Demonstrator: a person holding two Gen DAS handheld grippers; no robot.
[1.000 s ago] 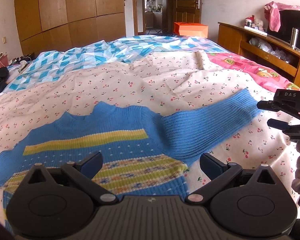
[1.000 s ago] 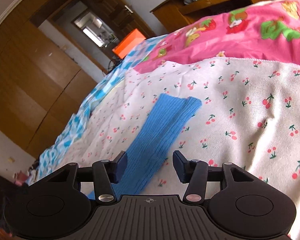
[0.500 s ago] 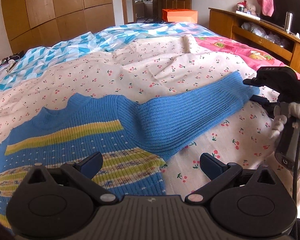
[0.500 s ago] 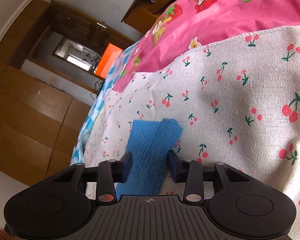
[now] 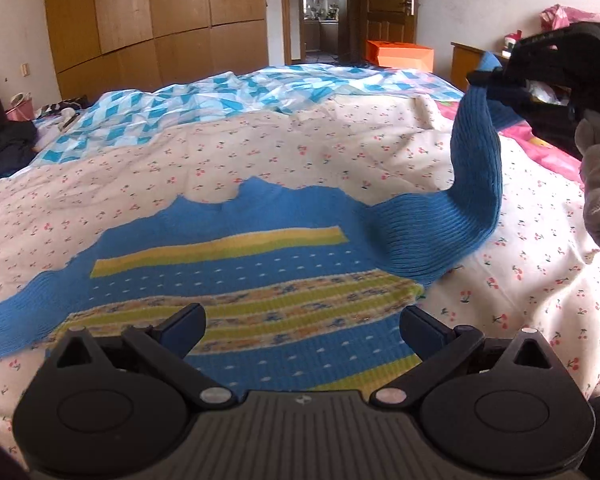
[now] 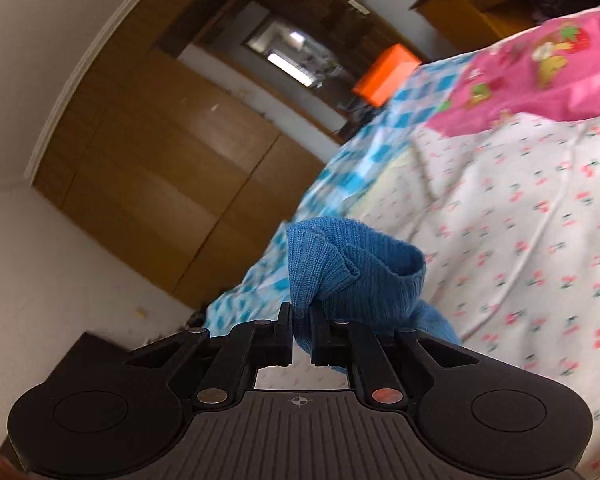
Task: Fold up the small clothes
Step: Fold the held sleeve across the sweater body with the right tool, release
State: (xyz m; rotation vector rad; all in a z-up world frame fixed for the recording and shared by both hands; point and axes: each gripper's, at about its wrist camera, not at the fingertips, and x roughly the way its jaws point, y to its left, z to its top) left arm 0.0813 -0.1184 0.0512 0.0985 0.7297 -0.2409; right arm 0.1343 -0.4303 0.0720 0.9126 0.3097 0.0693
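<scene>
Left wrist view: your right tongs [image 5: 490, 80], upper right, have lifted the sweater [image 5: 236, 264] sleeve [image 5: 476, 168] off the bed [image 5: 260, 152]; your left tongs [image 5: 302, 326] stay wide open over the hem.
Right wrist view: your right tongs [image 6: 301, 334], previously apart, now pinch the sleeve cuff [image 6: 352, 268].

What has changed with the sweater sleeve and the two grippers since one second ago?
The right gripper closed on the sleeve cuff and lifted it up off the bed. The left gripper stayed open above the sweater body, which still lies flat.
</scene>
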